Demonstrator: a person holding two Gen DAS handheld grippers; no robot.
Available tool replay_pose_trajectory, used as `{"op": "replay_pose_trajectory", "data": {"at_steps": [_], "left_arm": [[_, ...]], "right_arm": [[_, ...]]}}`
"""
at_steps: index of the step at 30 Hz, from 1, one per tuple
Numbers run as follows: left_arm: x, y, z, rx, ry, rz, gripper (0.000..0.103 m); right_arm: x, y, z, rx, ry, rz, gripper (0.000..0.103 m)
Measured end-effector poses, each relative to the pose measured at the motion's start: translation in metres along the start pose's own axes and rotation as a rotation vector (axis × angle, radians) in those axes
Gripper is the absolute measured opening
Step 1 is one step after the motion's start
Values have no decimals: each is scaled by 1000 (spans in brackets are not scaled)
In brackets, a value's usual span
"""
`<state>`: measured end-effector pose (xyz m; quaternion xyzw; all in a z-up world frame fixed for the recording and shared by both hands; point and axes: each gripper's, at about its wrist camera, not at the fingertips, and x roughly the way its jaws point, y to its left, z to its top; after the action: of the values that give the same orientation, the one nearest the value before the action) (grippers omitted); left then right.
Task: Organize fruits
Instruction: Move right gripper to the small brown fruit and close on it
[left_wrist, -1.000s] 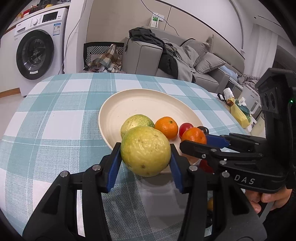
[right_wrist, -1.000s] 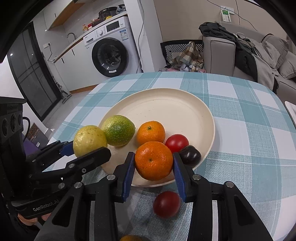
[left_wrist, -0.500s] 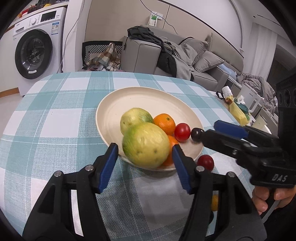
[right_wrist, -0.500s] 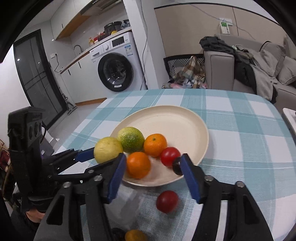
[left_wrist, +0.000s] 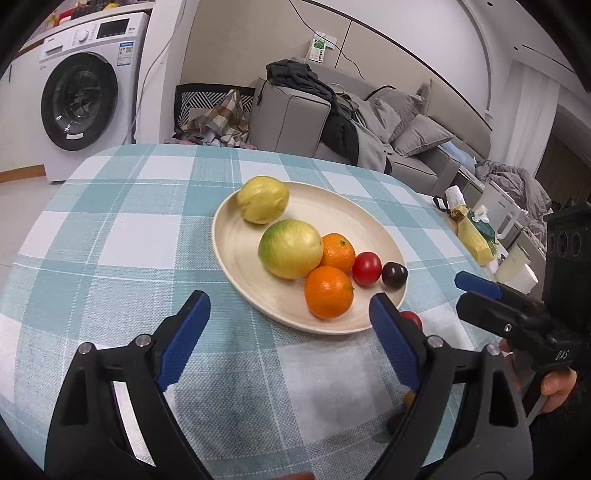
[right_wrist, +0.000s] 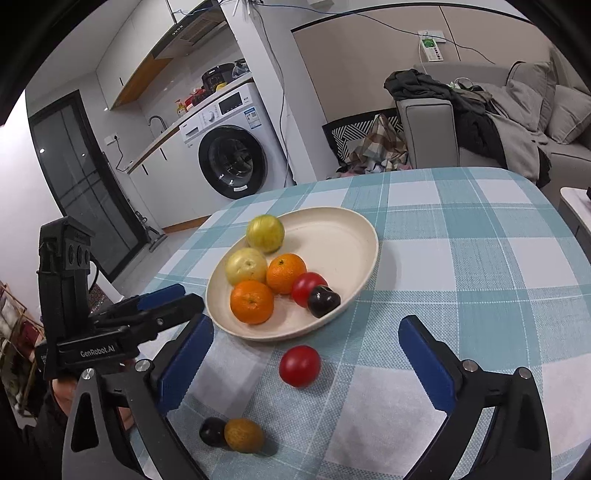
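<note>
A cream plate (left_wrist: 332, 206) (right_wrist: 343, 243) on the checked tablecloth holds two yellow-green fruits (left_wrist: 290, 248) (right_wrist: 245, 266), two oranges (left_wrist: 328, 291) (right_wrist: 252, 301), a red tomato (left_wrist: 366, 268) (right_wrist: 306, 288) and a dark plum (left_wrist: 394, 274) (right_wrist: 323, 301). A second red tomato (right_wrist: 299, 365), a dark plum (right_wrist: 212, 431) and a small brownish fruit (right_wrist: 243, 435) lie on the cloth in front of the plate. My left gripper (left_wrist: 288, 314) (right_wrist: 162, 299) hangs before the plate's near rim, jaws opening, holding nothing. My right gripper (right_wrist: 304, 332) (left_wrist: 480, 291) is above the loose tomato, jaws opening, not touching it.
A washing machine (right_wrist: 232, 162) and a grey sofa (left_wrist: 291, 118) piled with clothes stand beyond the table. A side table with bottles and cups (left_wrist: 476, 236) sits off the table's right edge. A hand (left_wrist: 554, 384) holds the right gripper's handle.
The left gripper let go of the yellow fruit and the right let go of the orange; both now lie on the plate. Both grippers drew back from the plate and their jaws widened.
</note>
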<state>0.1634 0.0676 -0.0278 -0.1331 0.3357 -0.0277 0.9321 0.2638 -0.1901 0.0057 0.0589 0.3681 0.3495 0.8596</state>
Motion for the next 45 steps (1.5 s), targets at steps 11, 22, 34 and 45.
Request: {"op": "replay_pose_trajectory", "data": {"at_steps": [11,22,34,45], "left_arm": [[-22,-5,-10,36,-37,54,102],[-26,-19,-18,105,-2,59,102],[-17,-36,-25,159,58,25,102],[-20,-24,-19,112,50,15,102]], "right_arm": [[-4,13,-10,-105,39,-30,103],[-4,6,-20,-142,83,-86,103],[5,2,-26,-125,174,-40,101],[9,28,-42,-247,262,86,75]]}}
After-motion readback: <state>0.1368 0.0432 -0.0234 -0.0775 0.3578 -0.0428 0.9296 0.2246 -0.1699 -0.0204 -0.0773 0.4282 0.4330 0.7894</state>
